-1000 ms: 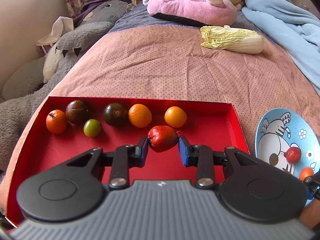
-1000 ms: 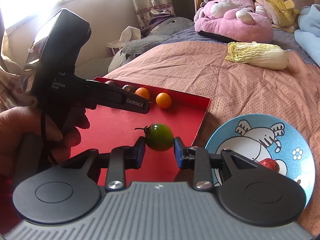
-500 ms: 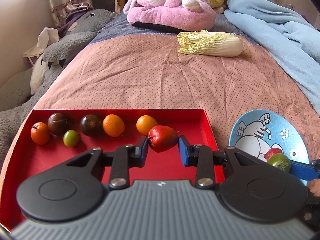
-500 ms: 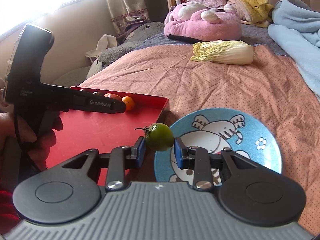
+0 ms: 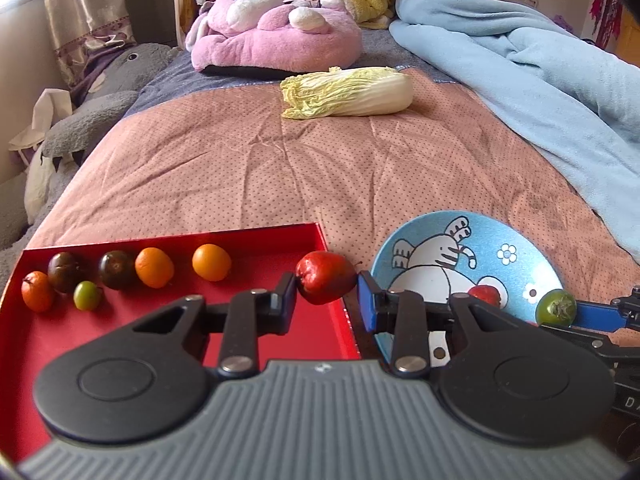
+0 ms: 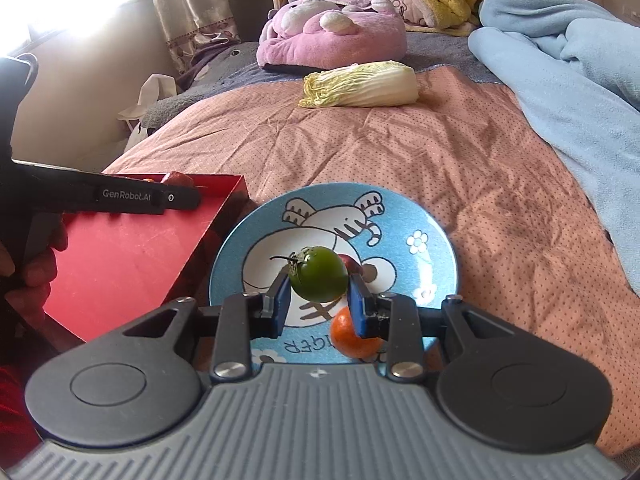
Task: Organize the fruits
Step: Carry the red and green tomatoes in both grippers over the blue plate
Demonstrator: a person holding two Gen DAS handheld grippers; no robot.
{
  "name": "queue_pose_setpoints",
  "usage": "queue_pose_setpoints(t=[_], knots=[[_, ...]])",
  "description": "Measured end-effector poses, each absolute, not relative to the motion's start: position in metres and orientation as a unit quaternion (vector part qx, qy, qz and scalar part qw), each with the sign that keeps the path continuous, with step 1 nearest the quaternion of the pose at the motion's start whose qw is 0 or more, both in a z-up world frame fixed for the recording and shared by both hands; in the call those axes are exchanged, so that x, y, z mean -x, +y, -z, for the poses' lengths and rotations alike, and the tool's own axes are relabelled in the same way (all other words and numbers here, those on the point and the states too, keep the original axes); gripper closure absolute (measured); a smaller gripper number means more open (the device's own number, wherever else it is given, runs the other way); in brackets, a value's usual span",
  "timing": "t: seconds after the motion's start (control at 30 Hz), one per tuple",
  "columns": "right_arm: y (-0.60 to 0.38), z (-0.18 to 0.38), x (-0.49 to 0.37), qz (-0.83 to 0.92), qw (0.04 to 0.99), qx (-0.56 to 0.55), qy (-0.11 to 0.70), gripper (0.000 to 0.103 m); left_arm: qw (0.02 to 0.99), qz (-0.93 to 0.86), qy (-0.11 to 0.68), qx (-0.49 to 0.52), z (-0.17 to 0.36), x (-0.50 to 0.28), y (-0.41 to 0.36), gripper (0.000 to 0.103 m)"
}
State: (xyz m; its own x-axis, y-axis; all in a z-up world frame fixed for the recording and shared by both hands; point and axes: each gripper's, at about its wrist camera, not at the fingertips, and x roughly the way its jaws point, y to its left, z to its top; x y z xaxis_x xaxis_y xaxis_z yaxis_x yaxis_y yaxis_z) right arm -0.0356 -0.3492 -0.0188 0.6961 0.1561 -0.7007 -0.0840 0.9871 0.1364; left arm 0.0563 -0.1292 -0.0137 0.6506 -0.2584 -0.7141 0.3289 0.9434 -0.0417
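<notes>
Low in the left wrist view, the left gripper (image 5: 327,294) is partly closed on a red fruit (image 5: 325,282), held over the right edge of the red tray (image 5: 120,332). In the right wrist view's centre, the right gripper (image 6: 319,299) clamps a green tomato (image 6: 318,278) above the blue plate (image 6: 424,248), where an orange (image 6: 352,338) and another red fruit (image 5: 485,295) lie. Further left, six fruits line the tray's far side. Beyond, at upper centre, a cabbage (image 5: 346,92) lies on the bedspread (image 5: 280,168).

daylit, window glare upper left, fisheye-warped edges
</notes>
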Motion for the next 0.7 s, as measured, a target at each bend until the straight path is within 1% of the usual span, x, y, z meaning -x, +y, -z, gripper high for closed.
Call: queue_pose_setpoints(t=[0.37,0.7], knots=[[-0.363,0.026,0.045,-0.041,0.917,-0.044,0.395,0.067,0.895,0.233,0.374,-0.062,0.016,-0.034,-0.163,0.067],[-0.370,0.037,0.039,-0.029,0.914,-0.050,0.402,0.067,0.890,0.245,0.380,-0.057,0.022,-0.036,-0.167,0.067]])
